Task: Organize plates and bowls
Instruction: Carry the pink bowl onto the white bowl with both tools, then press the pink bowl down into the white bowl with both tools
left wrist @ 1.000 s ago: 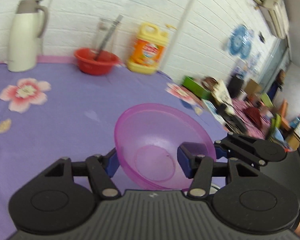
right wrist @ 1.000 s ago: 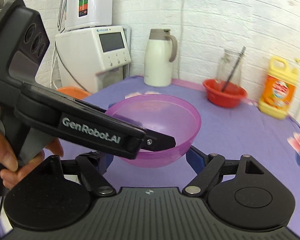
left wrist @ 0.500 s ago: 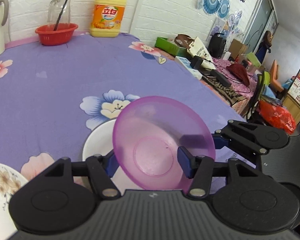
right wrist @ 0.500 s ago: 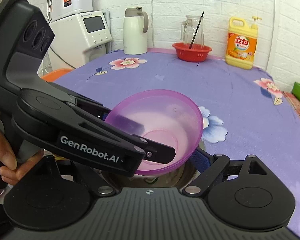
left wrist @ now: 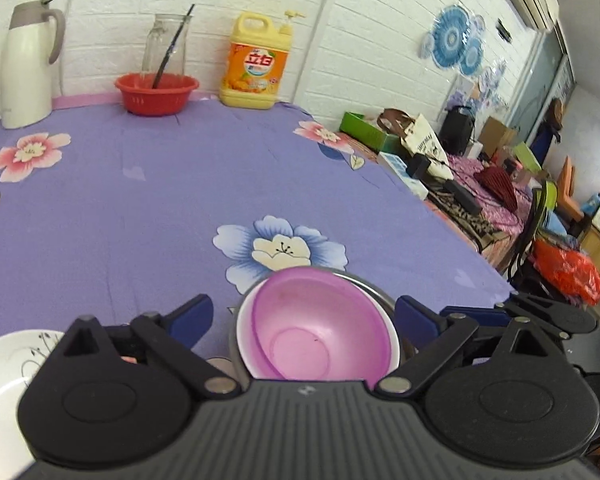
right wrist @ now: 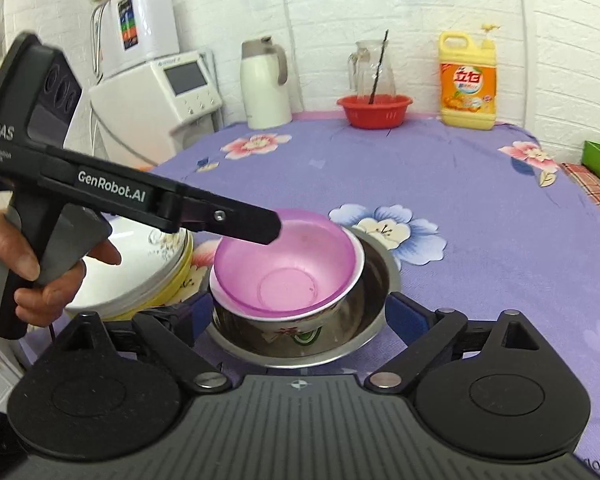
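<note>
A pink translucent bowl [left wrist: 316,328] [right wrist: 286,262] rests inside a white patterned bowl [right wrist: 296,326] [left wrist: 388,334], which sits in a steel bowl [right wrist: 374,280] [left wrist: 366,282]. My left gripper [left wrist: 302,316] is open, its blue fingers on either side of the stack and apart from the pink bowl; in the right wrist view it [right wrist: 260,228] hovers over the pink bowl's left rim. My right gripper [right wrist: 302,314] is open and empty, its fingers flanking the steel bowl. A stack of white flowered plates [right wrist: 140,268] [left wrist: 8,368] lies left of the bowls.
At the back of the purple flowered tablecloth [left wrist: 160,208] stand a white thermos [left wrist: 26,68], a red basket [left wrist: 156,92] with a glass jar and a yellow detergent jug [left wrist: 256,68]. The table's right edge [left wrist: 440,208] borders cluttered furniture. A white appliance [right wrist: 156,100] stands left.
My left gripper carried the pink bowl down into the white bowl, then opened and let it go. The right gripper stayed open near the steel bowl.
</note>
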The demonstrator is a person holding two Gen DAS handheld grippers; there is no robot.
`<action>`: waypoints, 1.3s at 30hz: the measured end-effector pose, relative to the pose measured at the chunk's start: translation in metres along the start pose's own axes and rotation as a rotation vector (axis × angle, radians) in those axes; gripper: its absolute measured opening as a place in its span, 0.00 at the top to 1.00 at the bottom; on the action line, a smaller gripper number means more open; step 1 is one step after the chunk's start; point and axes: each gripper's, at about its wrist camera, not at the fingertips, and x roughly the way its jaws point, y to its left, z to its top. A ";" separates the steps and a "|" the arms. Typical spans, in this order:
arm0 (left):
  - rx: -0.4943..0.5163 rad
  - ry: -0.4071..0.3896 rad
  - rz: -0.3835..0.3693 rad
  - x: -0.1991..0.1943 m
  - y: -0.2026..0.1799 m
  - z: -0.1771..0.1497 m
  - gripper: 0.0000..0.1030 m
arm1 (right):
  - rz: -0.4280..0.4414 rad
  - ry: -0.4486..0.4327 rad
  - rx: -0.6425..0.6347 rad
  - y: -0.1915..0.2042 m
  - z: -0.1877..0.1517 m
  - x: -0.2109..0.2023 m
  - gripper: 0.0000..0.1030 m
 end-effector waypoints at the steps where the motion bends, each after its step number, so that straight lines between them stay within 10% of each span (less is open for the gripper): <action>1: -0.020 -0.006 -0.006 -0.001 0.003 0.001 0.07 | -0.004 -0.012 0.012 -0.001 0.001 -0.002 0.00; 20: -0.062 0.156 0.066 0.053 0.028 0.000 0.05 | -0.112 0.068 0.279 -0.033 -0.001 0.041 0.00; 39: 0.010 0.232 0.117 0.085 0.027 0.004 0.04 | -0.226 0.034 0.229 -0.020 -0.014 0.068 0.00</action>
